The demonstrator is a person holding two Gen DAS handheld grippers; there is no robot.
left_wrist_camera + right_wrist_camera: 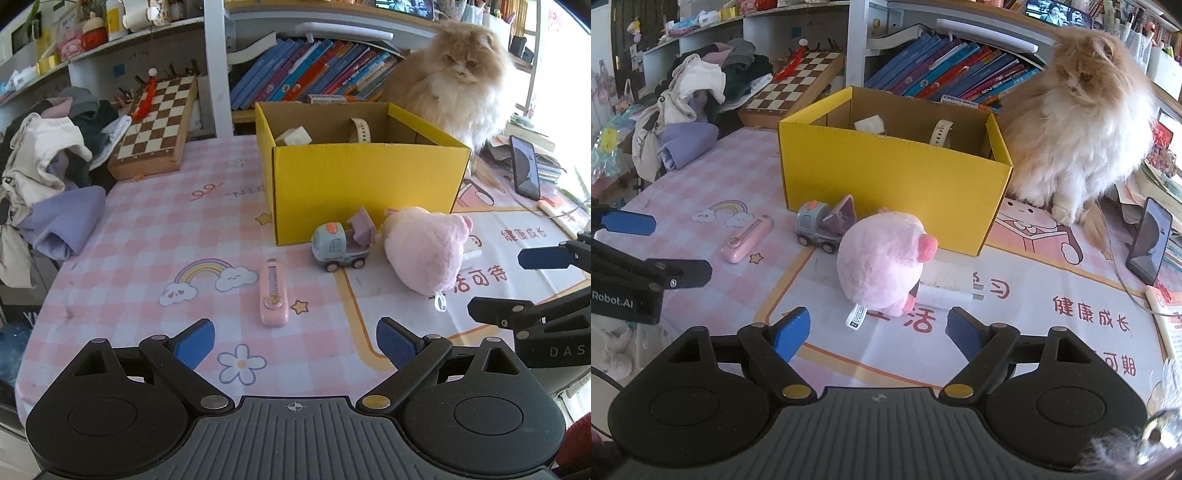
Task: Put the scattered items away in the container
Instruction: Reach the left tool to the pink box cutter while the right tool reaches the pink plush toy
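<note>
pink plush pig (pixel 882 258), toy truck (pixel 823 225), pink cutter (pixel 273 293) lie on table (pixel 147 229) by yellow box (pixel 886 173) | step: picking next toy | right tool (pixel 877 334) wide, empty, near pig | left tool (pixel 295 343) wide, empty | next: close on pig, drop in box

A lived-in home room is showing here. A fluffy cat (pixel 1078 122) is sitting by leaning children's books (pixel 310 74); laundry (pixel 48 155) is piling beside a chessboard (pixel 155 122).

Both wrist cams low, fwd; share yellow box (pixel 364 184).
</note>
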